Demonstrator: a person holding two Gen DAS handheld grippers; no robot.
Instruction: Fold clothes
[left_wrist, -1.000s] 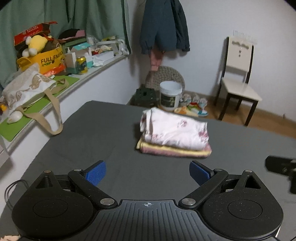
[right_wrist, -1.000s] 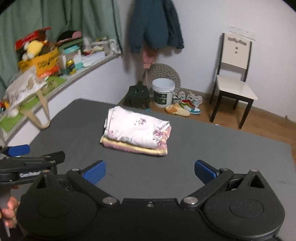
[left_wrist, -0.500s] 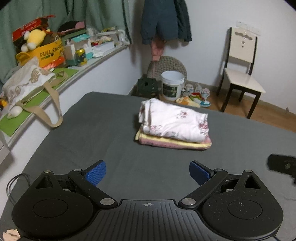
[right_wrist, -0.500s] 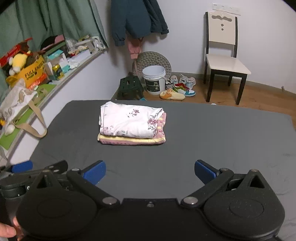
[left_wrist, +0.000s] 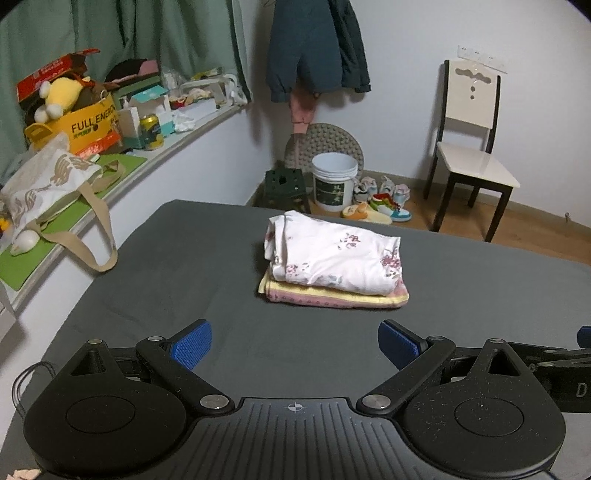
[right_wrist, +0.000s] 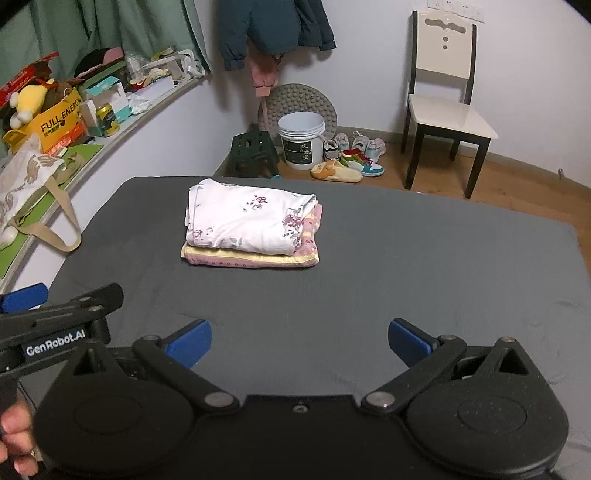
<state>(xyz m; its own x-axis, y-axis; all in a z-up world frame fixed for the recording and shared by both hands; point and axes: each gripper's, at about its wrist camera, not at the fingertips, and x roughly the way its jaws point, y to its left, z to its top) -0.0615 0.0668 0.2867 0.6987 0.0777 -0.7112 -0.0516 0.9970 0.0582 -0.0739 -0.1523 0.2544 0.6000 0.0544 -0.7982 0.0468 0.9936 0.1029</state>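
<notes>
I hold the left gripper (left_wrist: 294, 345) and right gripper (right_wrist: 299, 341) spread apart and empty, short of the folded stack (right_wrist: 251, 230) mid-mattress (right_wrist: 406, 258); folding looks complete, and next I would likely withdraw.

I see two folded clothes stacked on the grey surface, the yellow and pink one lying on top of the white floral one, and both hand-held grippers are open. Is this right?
Not quite: the order is reversed. The white floral garment lies on top of the yellow and pink one, as the right wrist view shows. The rest holds: both are folded on the grey surface, and the left hand-held gripper and right hand-held gripper are open.
</notes>
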